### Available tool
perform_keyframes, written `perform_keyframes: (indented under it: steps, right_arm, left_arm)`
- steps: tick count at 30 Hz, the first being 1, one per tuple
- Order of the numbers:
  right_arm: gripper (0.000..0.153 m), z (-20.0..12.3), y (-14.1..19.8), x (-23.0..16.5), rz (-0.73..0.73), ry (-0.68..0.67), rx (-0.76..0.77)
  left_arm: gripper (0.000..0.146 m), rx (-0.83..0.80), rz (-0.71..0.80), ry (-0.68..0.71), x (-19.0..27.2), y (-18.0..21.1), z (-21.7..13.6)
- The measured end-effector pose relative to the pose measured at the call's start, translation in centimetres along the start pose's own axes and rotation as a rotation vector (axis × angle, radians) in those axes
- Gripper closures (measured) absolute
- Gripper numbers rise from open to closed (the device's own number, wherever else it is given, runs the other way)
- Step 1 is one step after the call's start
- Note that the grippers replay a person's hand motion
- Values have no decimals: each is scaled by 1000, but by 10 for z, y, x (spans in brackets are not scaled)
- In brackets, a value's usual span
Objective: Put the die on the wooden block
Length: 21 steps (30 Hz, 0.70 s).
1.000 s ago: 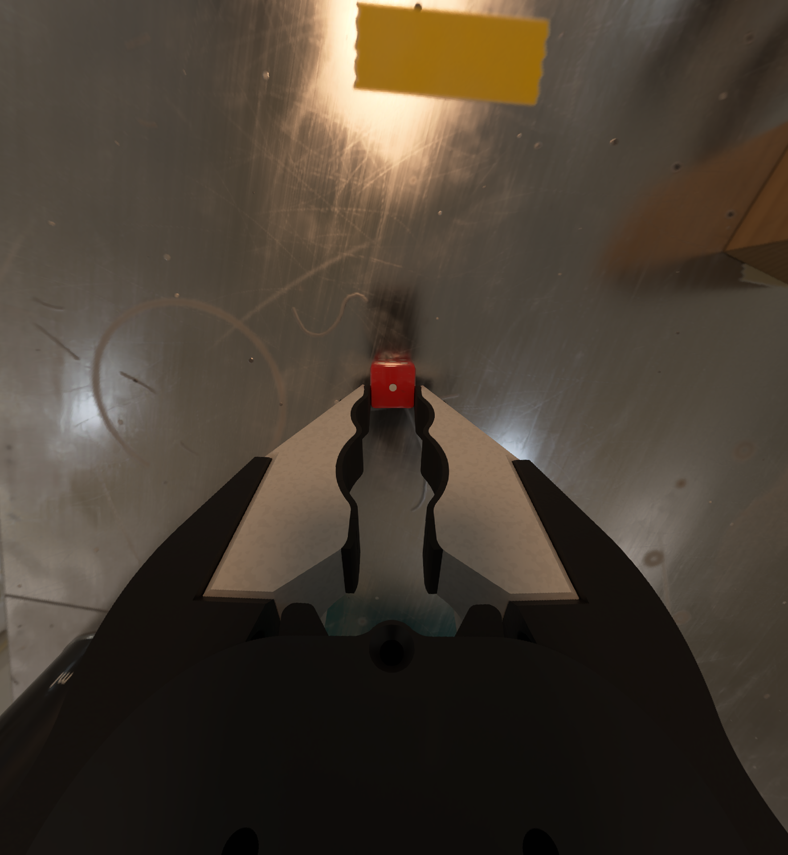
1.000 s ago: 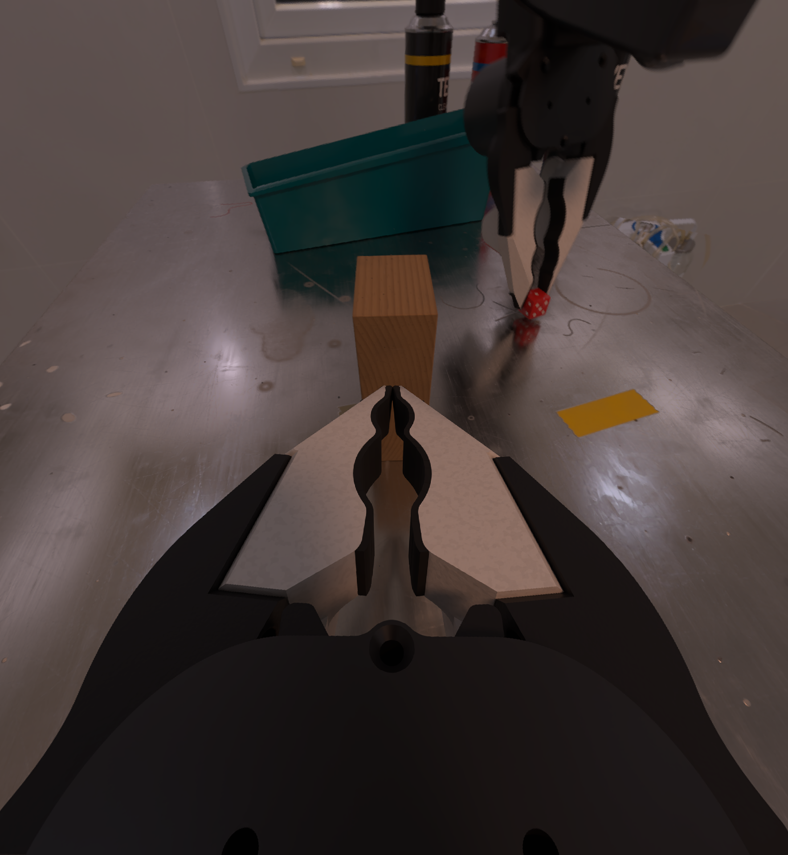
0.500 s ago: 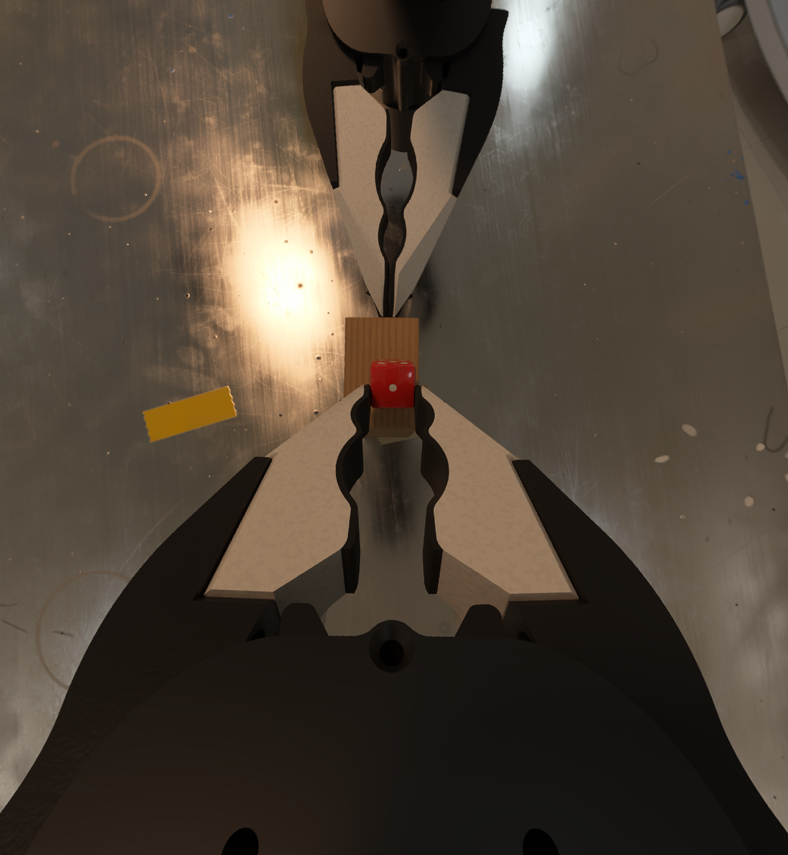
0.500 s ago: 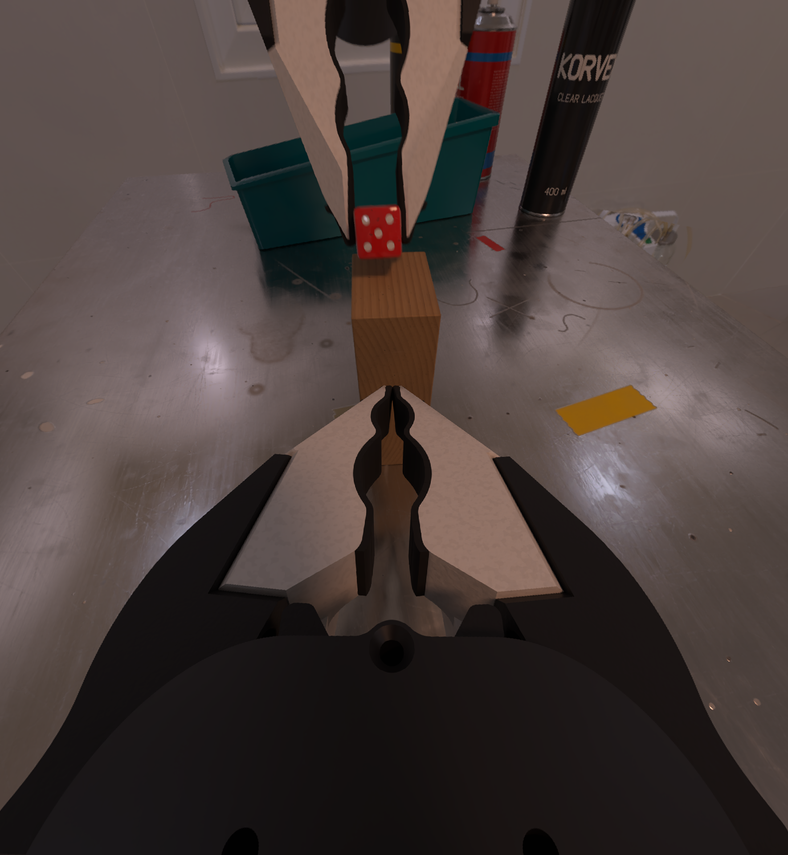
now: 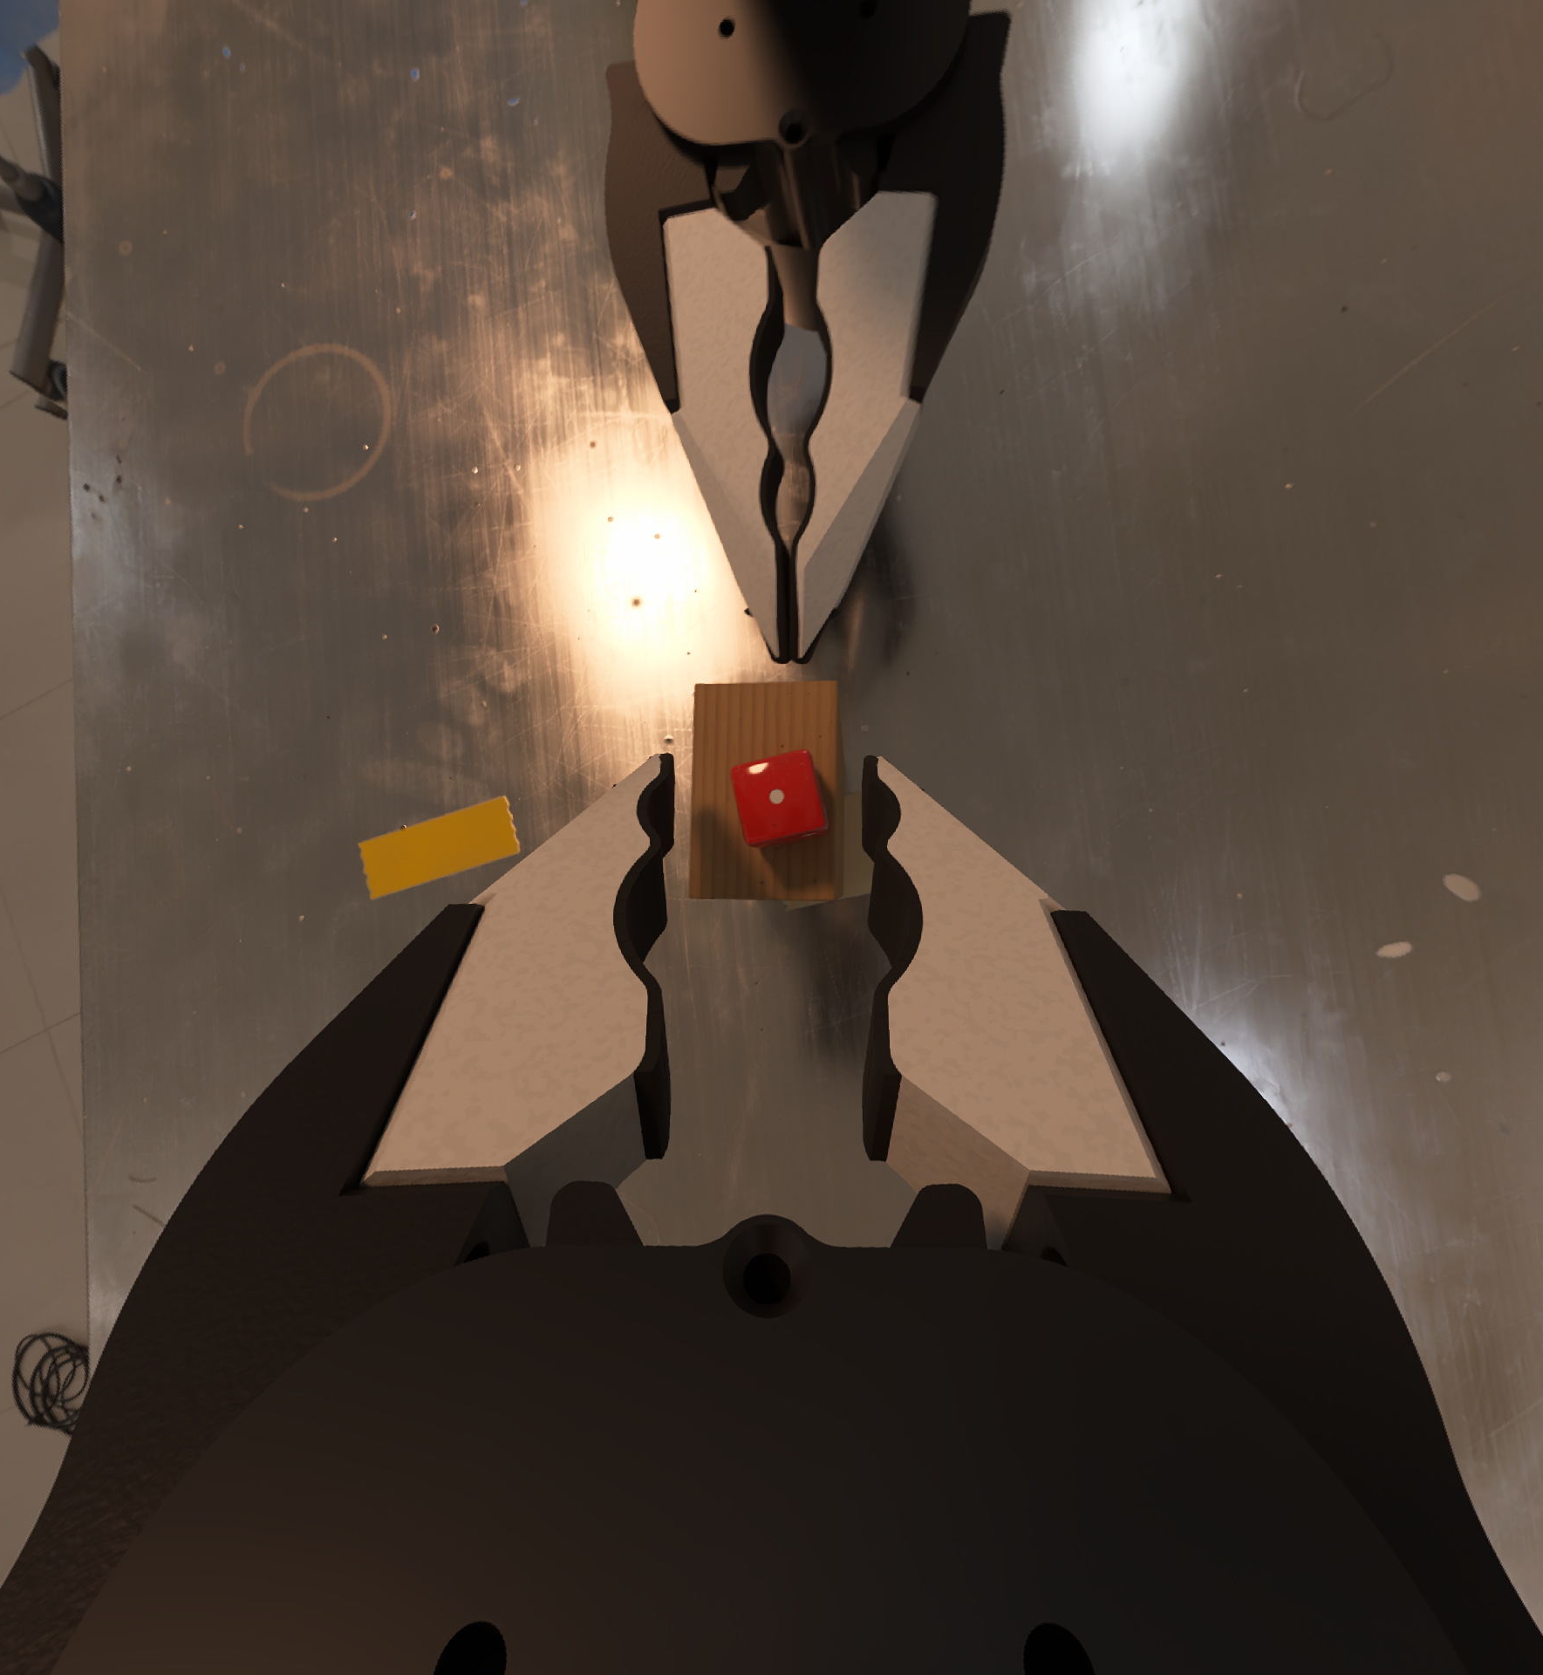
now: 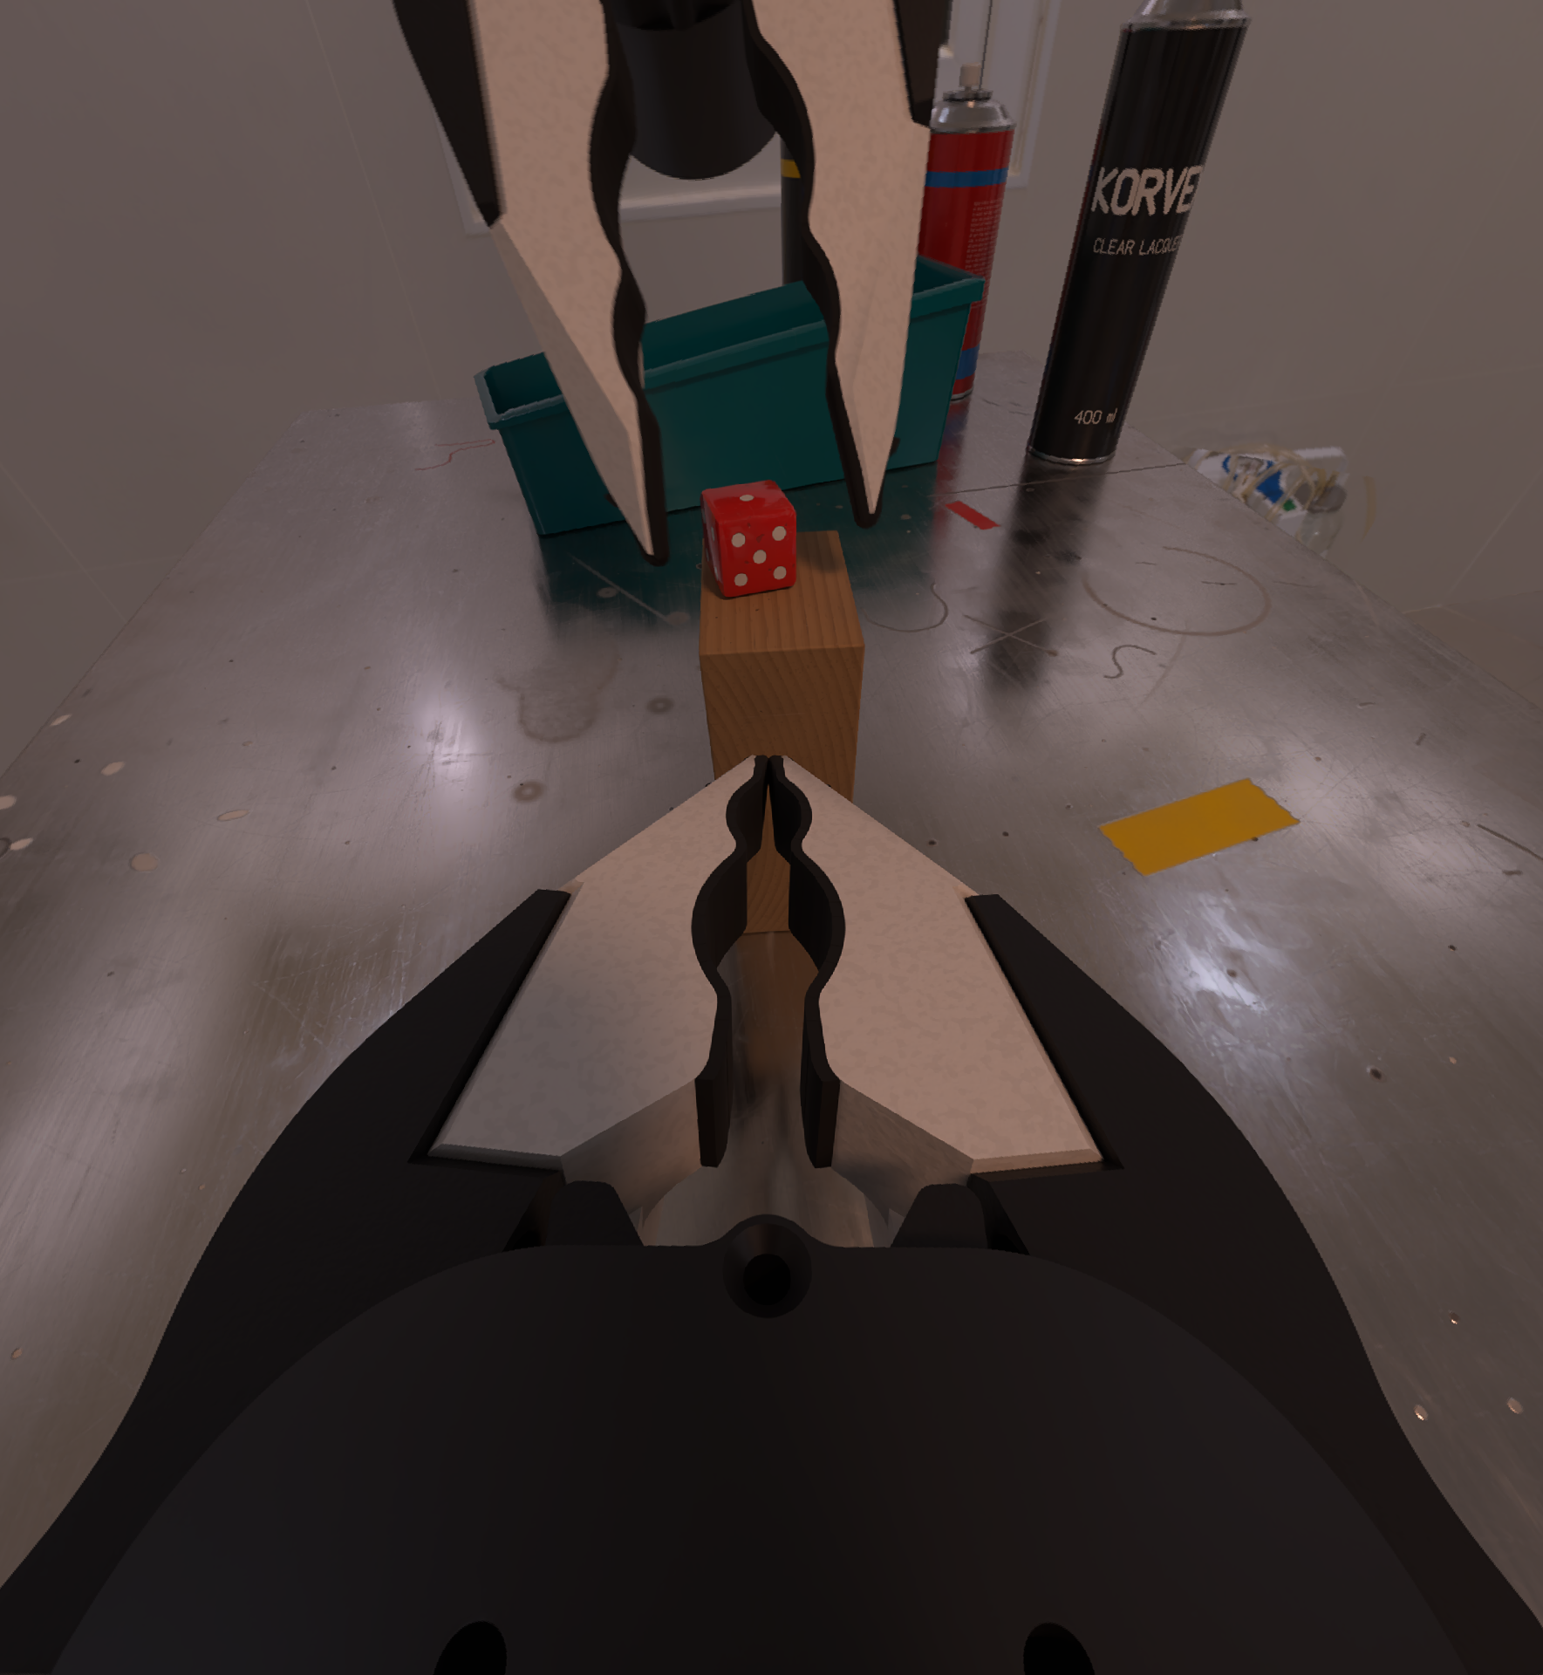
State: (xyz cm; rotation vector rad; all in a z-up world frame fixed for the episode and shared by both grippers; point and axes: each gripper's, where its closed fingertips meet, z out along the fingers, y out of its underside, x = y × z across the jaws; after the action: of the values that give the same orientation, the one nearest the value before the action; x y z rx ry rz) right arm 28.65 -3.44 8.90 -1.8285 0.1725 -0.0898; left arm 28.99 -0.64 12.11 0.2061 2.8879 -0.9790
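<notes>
The red die with white dots rests on top of the wooden block. In the right wrist view the die sits on the block, toward its left far edge. My left gripper points straight down above the block, open and empty, its fingers on either side of the die. In the right wrist view it hangs over the die. My right gripper is shut and empty, low over the table, its tips just in front of the block. It also shows in the left wrist view.
The metal table carries a yellow tape patch, a teal bin behind the block, a black spray can, a red spray can and crumpled litter at the far right.
My left gripper has opened and let go of the die, which now lies on the wooden block, turned slightly. The left gripper has risen a little. The right gripper has not moved.
</notes>
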Motion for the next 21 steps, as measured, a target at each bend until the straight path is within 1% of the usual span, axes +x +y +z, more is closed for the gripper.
perform_keyframes:
  steps: [9,12,13,16,19,21]
  right_arm:
    - [153,-1,-1,2,8,5,11]
    - [153,-1,0,2,4,5,9]
    - [153,-1,0,1,3,4,7]
    - [153,0,1,-1,-1,-6,-2]
    - [153,2,3,-3,-19,-11,-20]
    - [153,2,4,-4,-33,-9,-31]
  left_arm:
    - [102,49,-9,47,12,-5,-9]
    - [102,16,-10,-27,-3,4,-17]
    - [104,3,-32,-66,-14,9,-21]
    - [107,-89,-165,-157,-51,43,-25]
    - [111,-223,-288,-190,-85,92,-12]
    - [114,-293,-332,-194,-101,120,-1]
